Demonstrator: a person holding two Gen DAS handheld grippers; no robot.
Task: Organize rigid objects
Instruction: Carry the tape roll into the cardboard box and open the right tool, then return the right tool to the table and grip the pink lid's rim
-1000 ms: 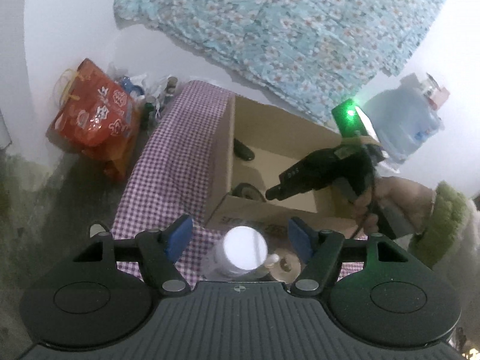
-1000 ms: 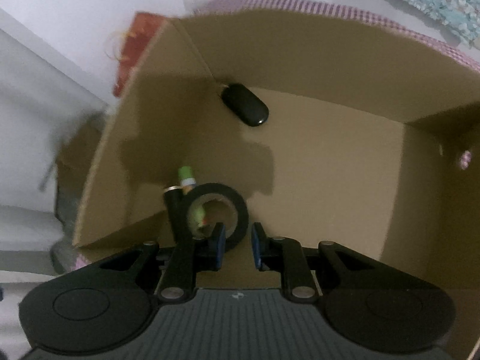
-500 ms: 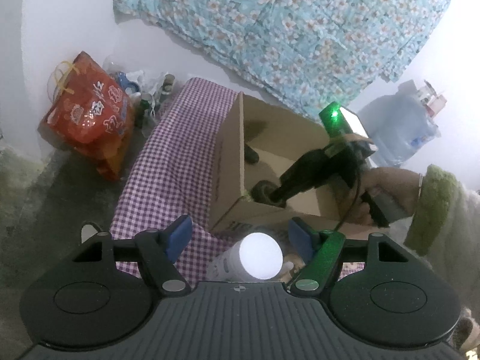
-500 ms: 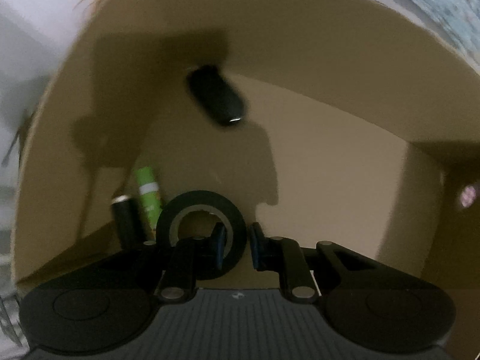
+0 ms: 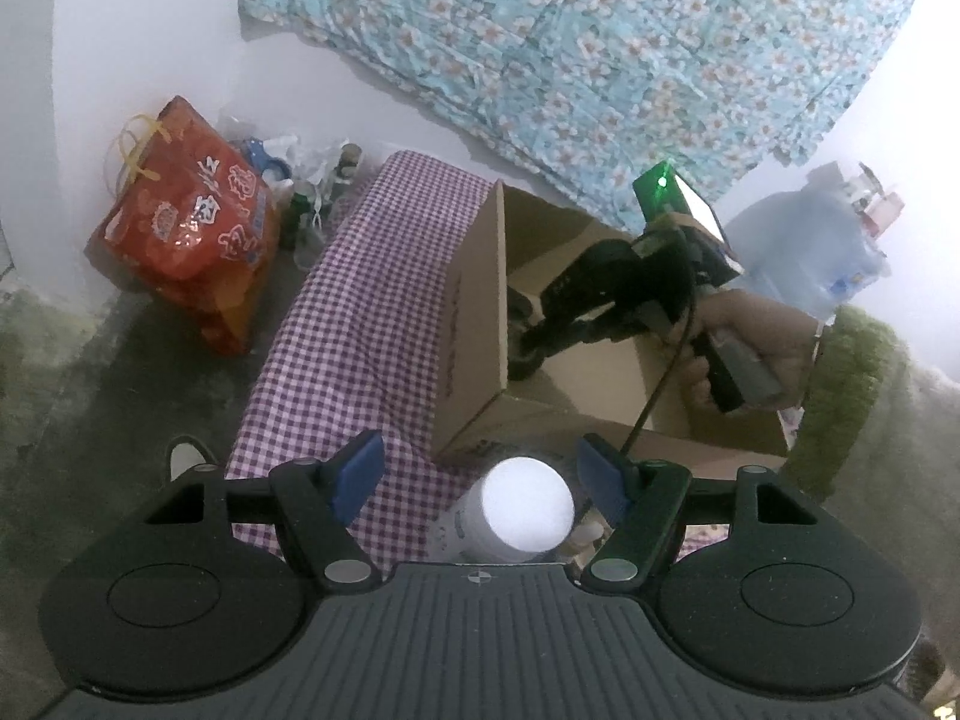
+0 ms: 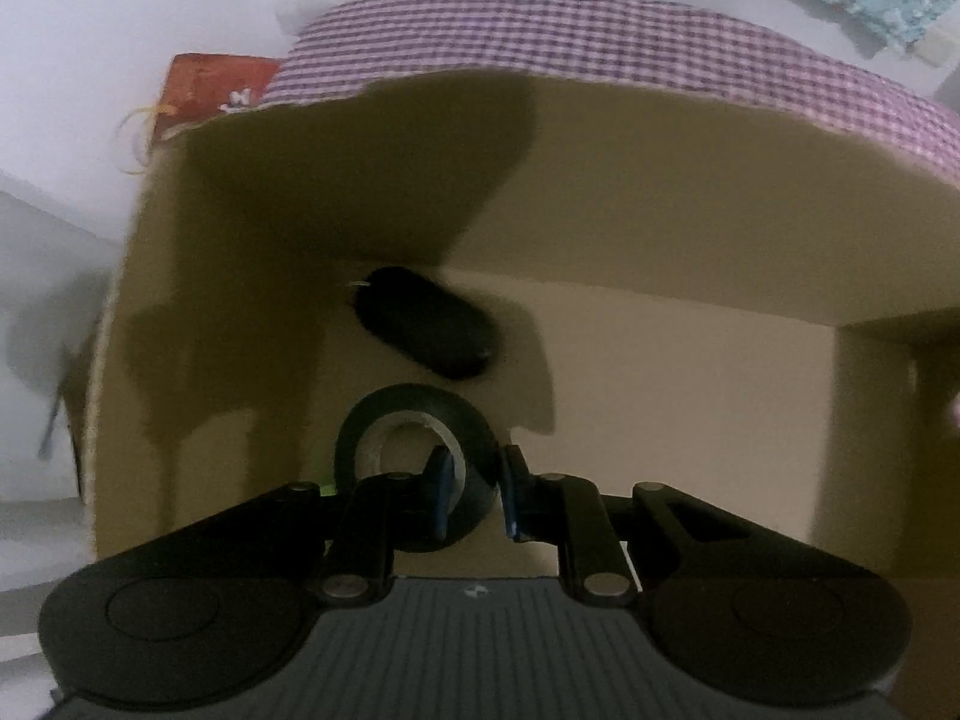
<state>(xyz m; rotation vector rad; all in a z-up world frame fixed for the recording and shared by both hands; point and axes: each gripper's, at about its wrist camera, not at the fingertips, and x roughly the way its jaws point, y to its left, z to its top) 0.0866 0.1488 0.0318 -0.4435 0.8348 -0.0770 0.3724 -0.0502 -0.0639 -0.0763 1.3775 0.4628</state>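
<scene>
A brown cardboard box (image 5: 474, 324) stands on a purple checked tablecloth (image 5: 372, 300). My right gripper (image 6: 474, 495) is inside the box (image 6: 660, 228), shut on the wall of a black tape roll (image 6: 414, 420), one finger through its hole. It also shows in the left wrist view (image 5: 528, 354), reaching into the box. A black oval object (image 6: 426, 330) lies on the box floor behind the roll. My left gripper (image 5: 486, 471) is open above a white-capped bottle (image 5: 528, 510) that stands between its fingers in front of the box.
A red printed bag (image 5: 192, 228) and several small bottles (image 5: 318, 192) sit on the floor left of the table. A flowered blue cloth (image 5: 570, 48) hangs on the back wall. A large water jug (image 5: 804, 246) stands at right.
My right gripper has carried the tape roll across the box floor, away from the green tube and dark cylinder, toward the black oval object. The left gripper has drawn back slightly.
</scene>
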